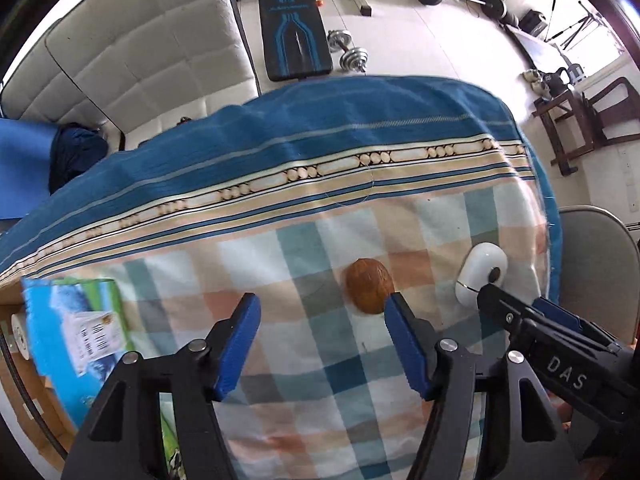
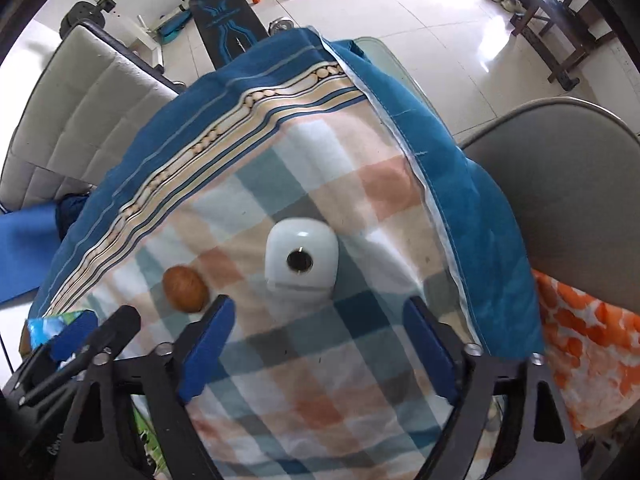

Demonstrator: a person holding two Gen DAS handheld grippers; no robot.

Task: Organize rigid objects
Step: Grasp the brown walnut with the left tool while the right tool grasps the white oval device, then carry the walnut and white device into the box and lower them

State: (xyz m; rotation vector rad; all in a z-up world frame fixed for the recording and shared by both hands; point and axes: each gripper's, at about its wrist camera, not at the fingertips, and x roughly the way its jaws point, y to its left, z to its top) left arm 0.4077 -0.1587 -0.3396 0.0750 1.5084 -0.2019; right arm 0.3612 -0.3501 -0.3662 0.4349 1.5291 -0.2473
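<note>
A brown oval shell-like object (image 1: 369, 286) lies on the checked cloth (image 1: 280, 248), just ahead of my left gripper's right fingertip. It also shows in the right wrist view (image 2: 185, 288). A white rounded case with a black round button (image 2: 301, 259) lies to its right, and shows in the left wrist view (image 1: 481, 272). My left gripper (image 1: 320, 312) is open and empty above the cloth. My right gripper (image 2: 318, 320) is open and empty, with the white case just ahead between its fingers. In the left wrist view the right gripper (image 1: 492, 294) touches or overlaps the case.
A blue and green box (image 1: 76, 320) lies at the table's left edge over a cardboard box. A grey chair (image 2: 560, 200) stands at the right edge. An orange patterned cloth (image 2: 584, 356) lies near it. A white sofa (image 1: 140, 40) and weights stand beyond.
</note>
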